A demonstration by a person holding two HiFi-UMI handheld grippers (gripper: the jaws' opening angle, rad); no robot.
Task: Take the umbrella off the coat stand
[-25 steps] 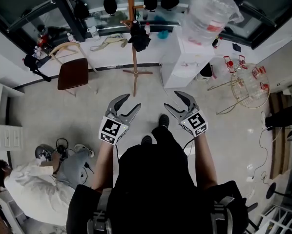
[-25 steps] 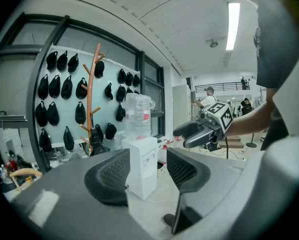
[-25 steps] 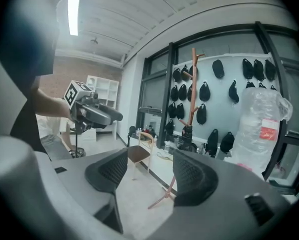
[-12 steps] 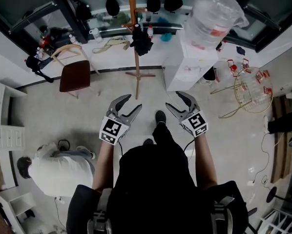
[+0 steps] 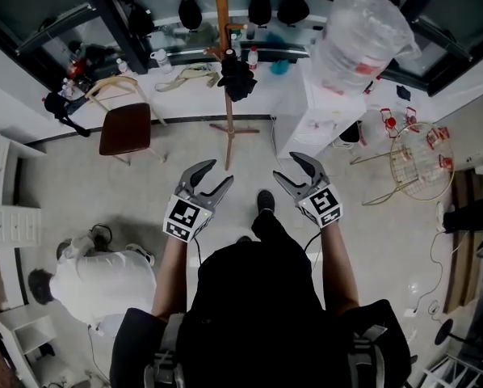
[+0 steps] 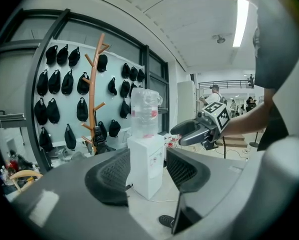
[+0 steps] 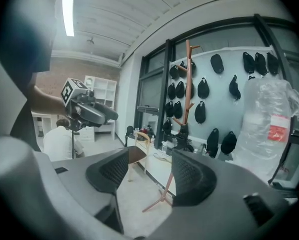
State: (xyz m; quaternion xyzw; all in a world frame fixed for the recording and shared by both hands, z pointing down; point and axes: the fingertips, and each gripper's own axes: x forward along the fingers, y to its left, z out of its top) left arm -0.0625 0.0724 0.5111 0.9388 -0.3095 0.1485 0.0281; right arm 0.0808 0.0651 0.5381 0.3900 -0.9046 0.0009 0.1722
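Against the far wall: coat stand (image 5: 222, 23), a slim orange-brown wooden pole with pegs and splayed feet.
Umbrella (image 5: 237, 75): dark, folded, a soft bundle hanging on that stand, well ahead of your tongs.
Your left tongs (image 5: 220, 170): jaws wide apart, ribbed black pads, nothing between them.
Your right tongs (image 5: 284, 166): likewise spread wide, empty.
Floor (image 5: 80, 192): pale, speckled, smooth.
Bench (image 5: 185, 89): long, white, carrying small bottles (image 5: 157, 56).
Room: dark window frames (image 5: 104, 14), black caps (image 6: 54, 81) on a pale panel.
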